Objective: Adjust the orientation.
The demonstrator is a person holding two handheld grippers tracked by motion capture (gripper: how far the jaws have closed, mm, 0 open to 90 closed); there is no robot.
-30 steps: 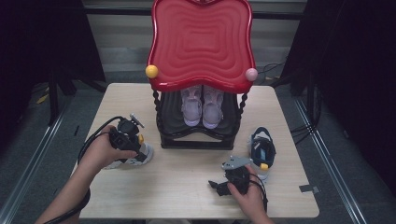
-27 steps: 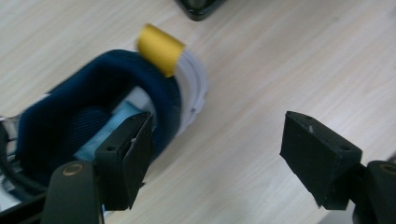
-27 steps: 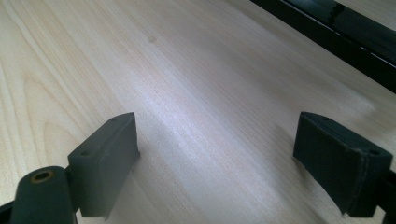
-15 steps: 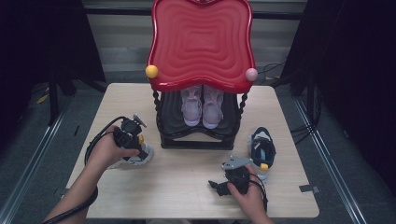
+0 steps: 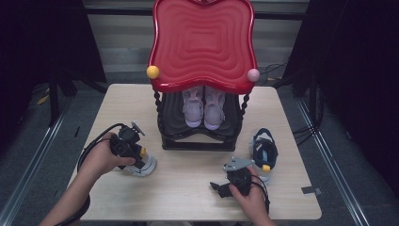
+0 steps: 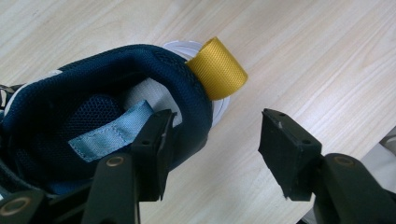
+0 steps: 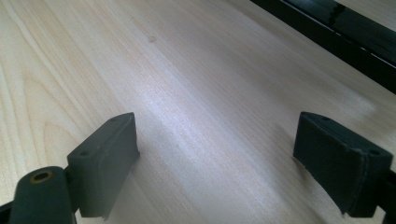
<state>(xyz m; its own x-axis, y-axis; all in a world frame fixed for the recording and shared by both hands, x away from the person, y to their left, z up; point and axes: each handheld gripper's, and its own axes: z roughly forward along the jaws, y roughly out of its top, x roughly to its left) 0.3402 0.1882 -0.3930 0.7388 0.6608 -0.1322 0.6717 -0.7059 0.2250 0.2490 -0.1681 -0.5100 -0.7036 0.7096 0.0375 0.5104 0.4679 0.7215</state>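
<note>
Left gripper jaws spread wide above pale wooden table. Left jaw sits inside opening of navy shoe, against padded heel collar; right jaw outside, well apart from shoe, over bare wood. Yellow pull loop stands at heel. Light blue tag lies inside shoe, just beside left jaw. White sole edge peeks behind heel.

A recording studio or lab is suggested: a lone wooden table is ringed by black curtains, with floor rails, loose cables and tape marks.
</note>
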